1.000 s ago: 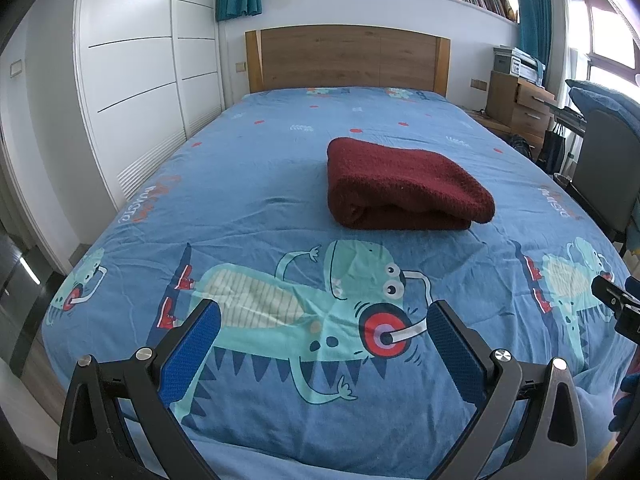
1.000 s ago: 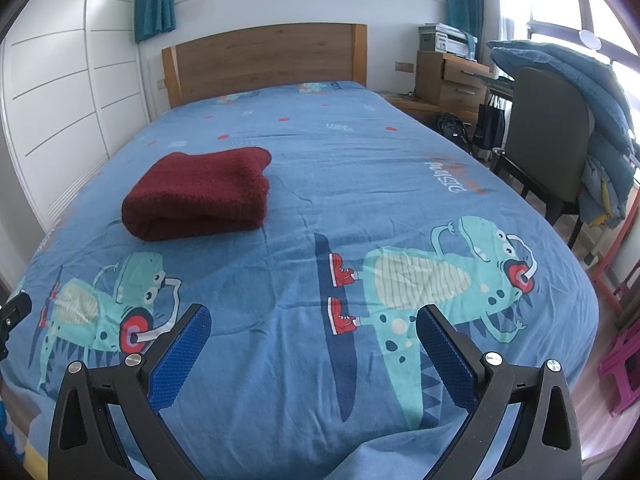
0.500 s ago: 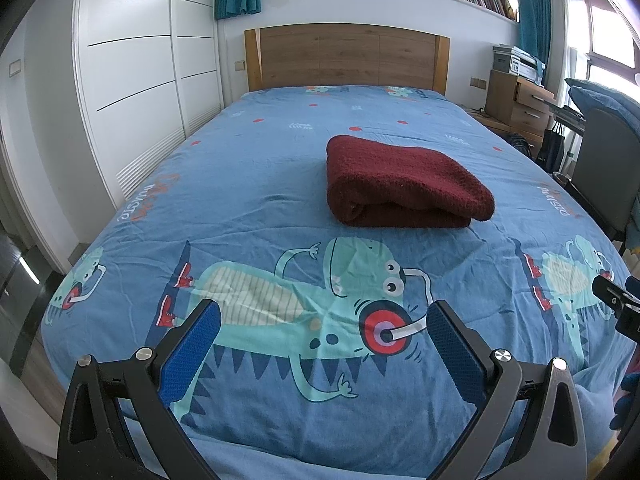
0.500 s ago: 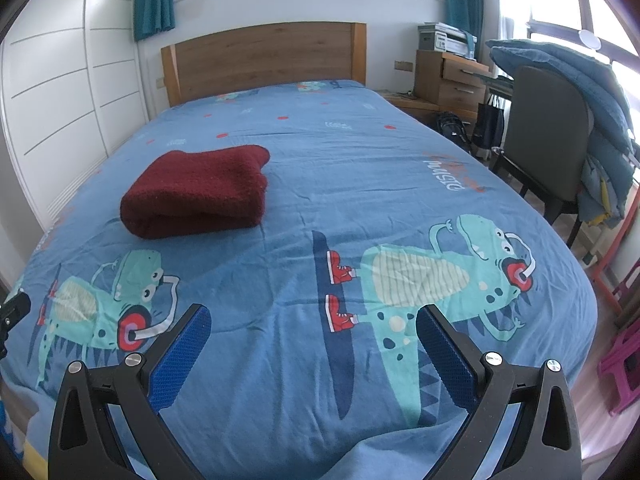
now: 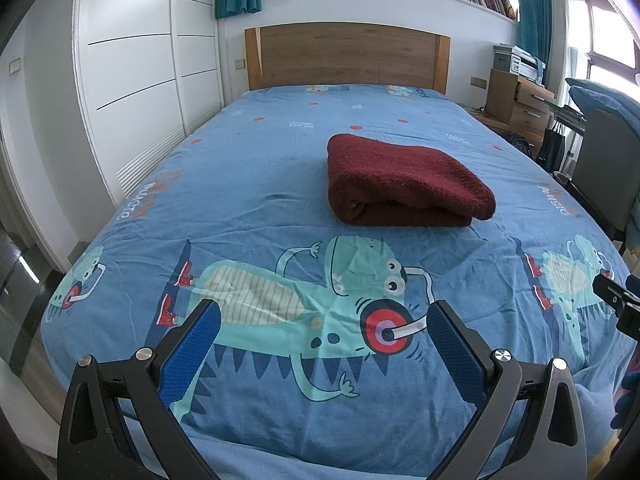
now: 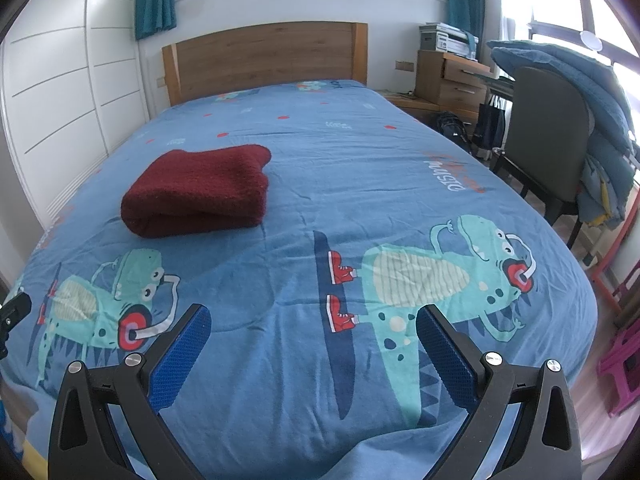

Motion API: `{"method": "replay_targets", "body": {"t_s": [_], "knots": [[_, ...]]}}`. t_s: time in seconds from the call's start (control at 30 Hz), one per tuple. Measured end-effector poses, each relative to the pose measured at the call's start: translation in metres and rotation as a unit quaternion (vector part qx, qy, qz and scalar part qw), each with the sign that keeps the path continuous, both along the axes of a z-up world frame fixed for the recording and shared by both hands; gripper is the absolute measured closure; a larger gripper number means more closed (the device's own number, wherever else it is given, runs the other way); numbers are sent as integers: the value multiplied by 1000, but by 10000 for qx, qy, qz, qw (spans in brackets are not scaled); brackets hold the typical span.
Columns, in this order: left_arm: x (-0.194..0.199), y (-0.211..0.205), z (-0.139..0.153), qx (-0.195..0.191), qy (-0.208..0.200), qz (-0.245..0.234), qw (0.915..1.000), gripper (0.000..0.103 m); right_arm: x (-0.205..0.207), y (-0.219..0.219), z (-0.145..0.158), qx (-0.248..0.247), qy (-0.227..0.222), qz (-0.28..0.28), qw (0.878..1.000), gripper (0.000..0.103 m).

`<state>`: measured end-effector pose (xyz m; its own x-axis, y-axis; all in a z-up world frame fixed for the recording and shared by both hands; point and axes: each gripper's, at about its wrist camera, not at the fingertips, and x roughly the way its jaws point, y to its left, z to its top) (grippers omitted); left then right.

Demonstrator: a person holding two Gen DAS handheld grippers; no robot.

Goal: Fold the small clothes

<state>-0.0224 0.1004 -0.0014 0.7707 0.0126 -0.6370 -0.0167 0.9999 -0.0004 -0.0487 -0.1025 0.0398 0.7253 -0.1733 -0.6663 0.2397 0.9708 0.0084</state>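
Observation:
A dark red fuzzy garment [image 5: 404,182] lies folded in a thick rectangle on the blue cartoon-print bedspread [image 5: 256,184], about mid-bed. In the right wrist view the same folded garment [image 6: 200,192] sits to the left. My left gripper [image 5: 322,318] is open over the foot of the bed, well short of the garment, with nothing between its blue pads. My right gripper [image 6: 312,322] is open too, holding nothing, above the bedspread [image 6: 360,168] near the foot edge and to the right of the garment.
A wooden headboard [image 5: 346,54] closes the far end. White wardrobe doors [image 5: 132,80] line the left side. On the right stand a wooden drawer unit [image 6: 448,78] and a dark chair [image 6: 548,136] draped with blue bedding. A pink stool [image 6: 622,368] stands by the bed's right corner.
Both grippers have barely shifted; the view has drifted slightly. The garment lies as before and both grippers stay open.

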Motion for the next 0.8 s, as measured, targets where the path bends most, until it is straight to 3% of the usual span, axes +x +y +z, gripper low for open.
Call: {"method": "replay_targets", "body": {"t_s": [0.8], "knots": [[2, 2, -1, -11, 28, -25, 10000, 1, 2, 0, 0, -7, 11, -14, 10000, 0]]}}
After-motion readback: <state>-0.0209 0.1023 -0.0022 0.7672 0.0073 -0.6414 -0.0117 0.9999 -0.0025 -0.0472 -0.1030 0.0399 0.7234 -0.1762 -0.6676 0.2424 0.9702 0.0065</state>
